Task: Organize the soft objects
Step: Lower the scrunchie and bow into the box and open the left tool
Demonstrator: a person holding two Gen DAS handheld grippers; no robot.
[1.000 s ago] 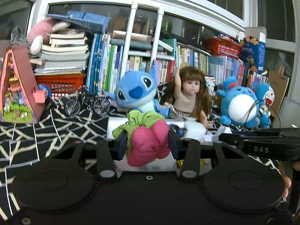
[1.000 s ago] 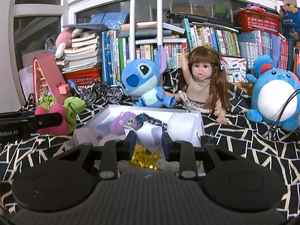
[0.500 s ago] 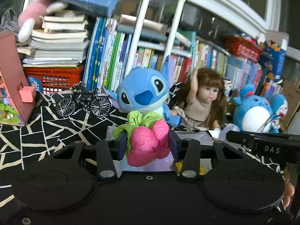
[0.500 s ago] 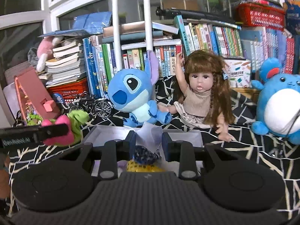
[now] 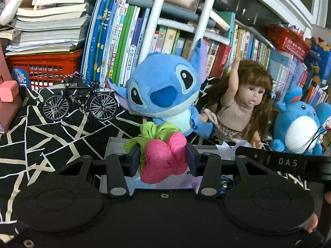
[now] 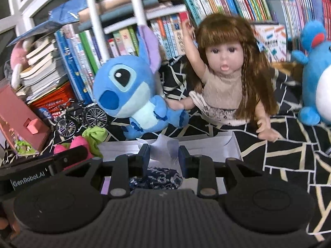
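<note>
The left claw (image 5: 162,162) is closed on a pink-and-green soft toy (image 5: 163,161). Both fingers press into the pink padded body; the green fabric part projects up and to the left above the fingertips. The toy is held above the near left part of a white box (image 5: 115,144) that sits on the black tabletop (image 5: 41,140) with a pale line pattern. In the right wrist view the same toy (image 6: 86,142) shows at the left edge of the box (image 6: 227,144), partly hidden behind the left claw body.

The right claw (image 6: 164,157) is closed on a crumpled white paper piece (image 6: 163,146), which sticks up between the fingertips over the middle of the box. Its material is hard to confirm; it may be tissue or thin fabric. Below the fingers, inside the box, lies a dark blue patterned soft item (image 6: 156,178). A lilac patch (image 6: 104,185) shows at the near left of the box interior.

Beyond the far edge of the box sit a blue Stitch plush (image 5: 165,95) and, to its right, a long-haired doll (image 5: 242,103) with one arm raised. A round blue-and-white plush (image 5: 300,124) sits farther right. A model bicycle (image 5: 79,100) stands at the far left on the tabletop, in front of a red basket (image 5: 43,66). Rows of books (image 5: 124,41) fill the background, and two white tubes (image 5: 155,14) rise in front of them.
</note>
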